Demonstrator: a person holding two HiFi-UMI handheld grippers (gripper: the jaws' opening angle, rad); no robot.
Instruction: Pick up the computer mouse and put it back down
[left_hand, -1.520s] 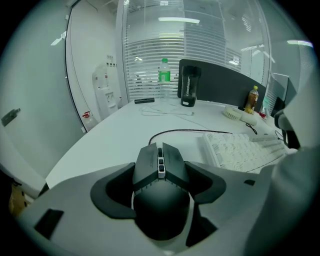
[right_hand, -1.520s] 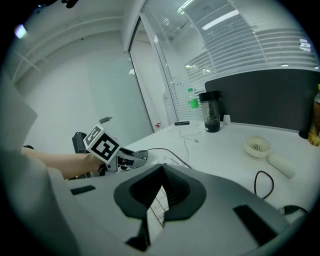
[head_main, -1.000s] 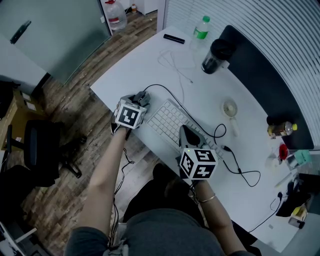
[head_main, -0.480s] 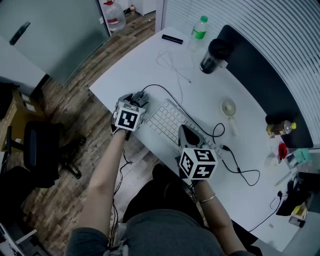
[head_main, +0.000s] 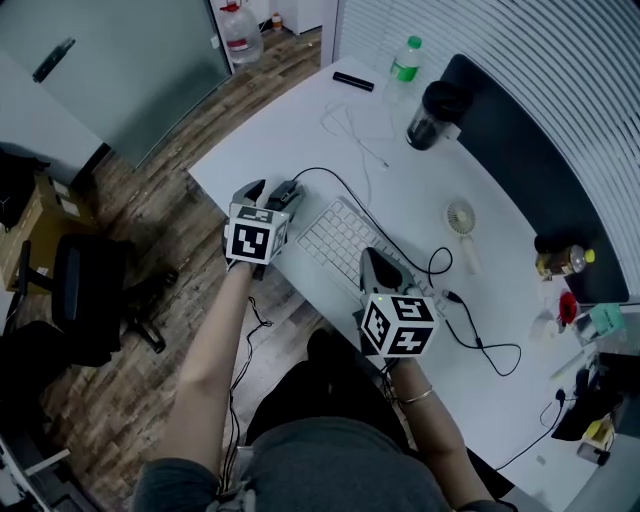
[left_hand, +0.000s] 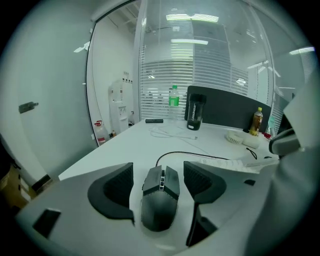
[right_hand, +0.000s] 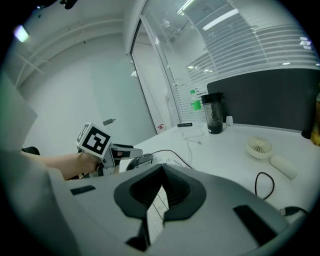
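The dark grey, angular plastic computer mouse (left_hand: 160, 202) lies near the edge of the smooth white surface (head_main: 300, 130). It sits between the spread fingers of the left gripper (left_hand: 159, 176), whose ribbed black pads flank it with a narrow gap on each side. Its thin black cable (left_hand: 190, 153) curves away beside the flat white keyboard (head_main: 338, 240), which is just next to the mouse. The right gripper (right_hand: 161, 167) is above that keyboard, its fingers pressed together at the tips. Farther off stand a dark tumbler (head_main: 432, 112) and a green-capped clear bottle (head_main: 404, 58).
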